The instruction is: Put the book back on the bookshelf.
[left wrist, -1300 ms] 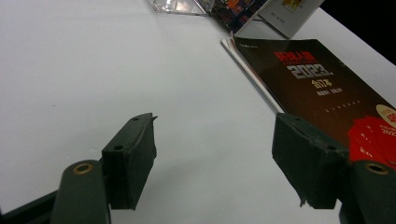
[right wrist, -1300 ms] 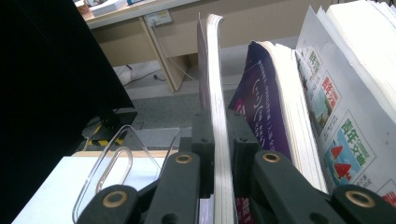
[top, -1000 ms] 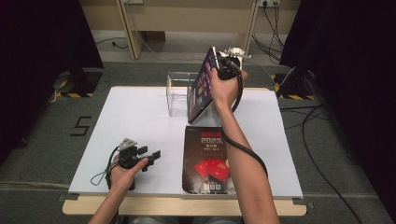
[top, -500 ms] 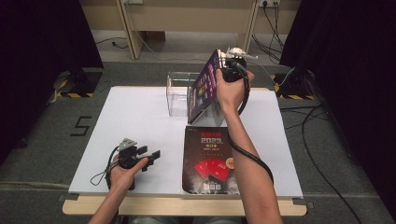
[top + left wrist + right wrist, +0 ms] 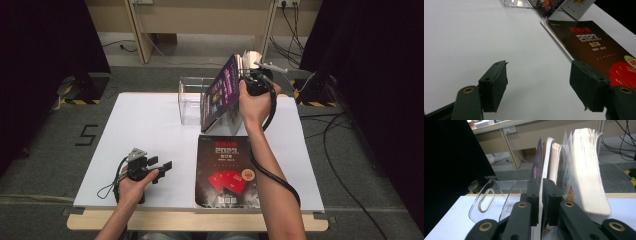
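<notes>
A purple-covered book (image 5: 220, 95) stands tilted at the back of the white table (image 5: 145, 130), leaning by a clear plastic rack (image 5: 191, 100). My right gripper (image 5: 243, 80) is at its top edge. Its jaws have just been closing, and in the right gripper view my right gripper (image 5: 541, 197) is shut on the thin purple cover (image 5: 539, 162), with a thick block of fanned pages (image 5: 589, 170) to the right. A black book marked 2023 (image 5: 227, 170) lies flat near the front. My left gripper (image 5: 165, 165) rests on the table left of it, and the left gripper (image 5: 539, 90) is open with nothing between its jaws.
The clear rack (image 5: 489, 200) has a slotted upright divider and sits left of the held book. The black book (image 5: 596, 45) lies just right of the left gripper. A wooden desk and cables stand on the floor beyond the table's back edge.
My right hand has shifted a little to the right at the purple book's top edge, and its jaws have closed onto the cover. The left gripper has stayed put.
</notes>
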